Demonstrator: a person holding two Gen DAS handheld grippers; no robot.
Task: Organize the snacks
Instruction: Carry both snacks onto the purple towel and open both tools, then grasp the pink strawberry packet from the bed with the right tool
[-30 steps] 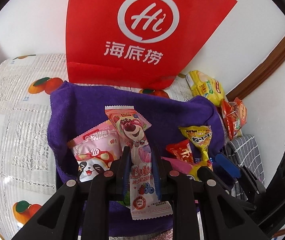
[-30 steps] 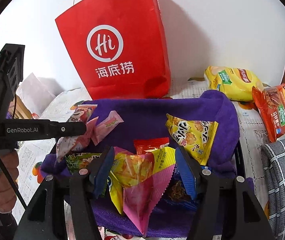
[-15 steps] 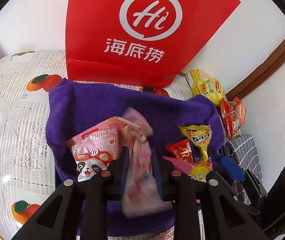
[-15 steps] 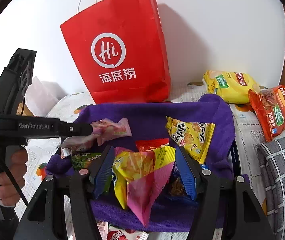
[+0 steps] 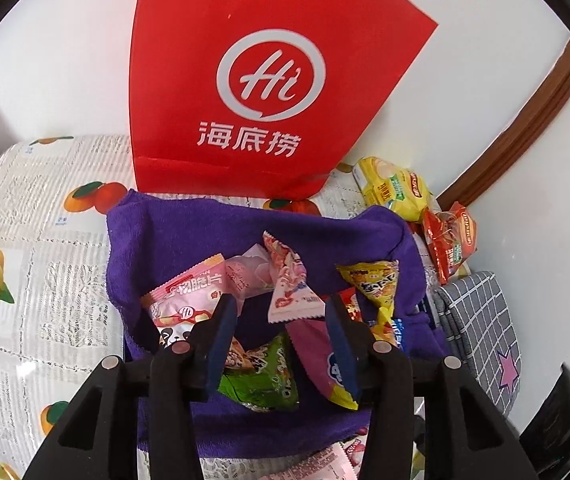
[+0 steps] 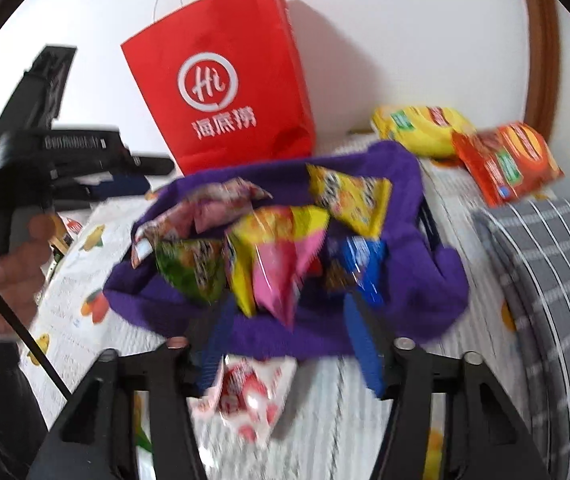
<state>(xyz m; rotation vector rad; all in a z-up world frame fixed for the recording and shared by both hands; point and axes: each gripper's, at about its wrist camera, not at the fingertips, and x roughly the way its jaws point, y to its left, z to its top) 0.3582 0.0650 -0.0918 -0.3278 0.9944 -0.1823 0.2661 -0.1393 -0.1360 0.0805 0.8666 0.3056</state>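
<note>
A basket lined with a purple cloth holds several snack packets. The pink bear packet lies in it beside a pink panda packet, a green packet and a yellow packet. My left gripper is open and empty just above the basket's near side. My right gripper is open and empty at the basket's front edge, above a red and white packet lying on the table. The right view is blurred.
A red paper bag stands behind the basket against the white wall. A yellow chip bag and a red chip bag lie at the back right. A grey checked cushion is at the right. The tablecloth has fruit prints.
My left gripper has opened and let go of the pink bear packet, which now lies in the basket. My right gripper has pulled back from the basket toward the table's front.
</note>
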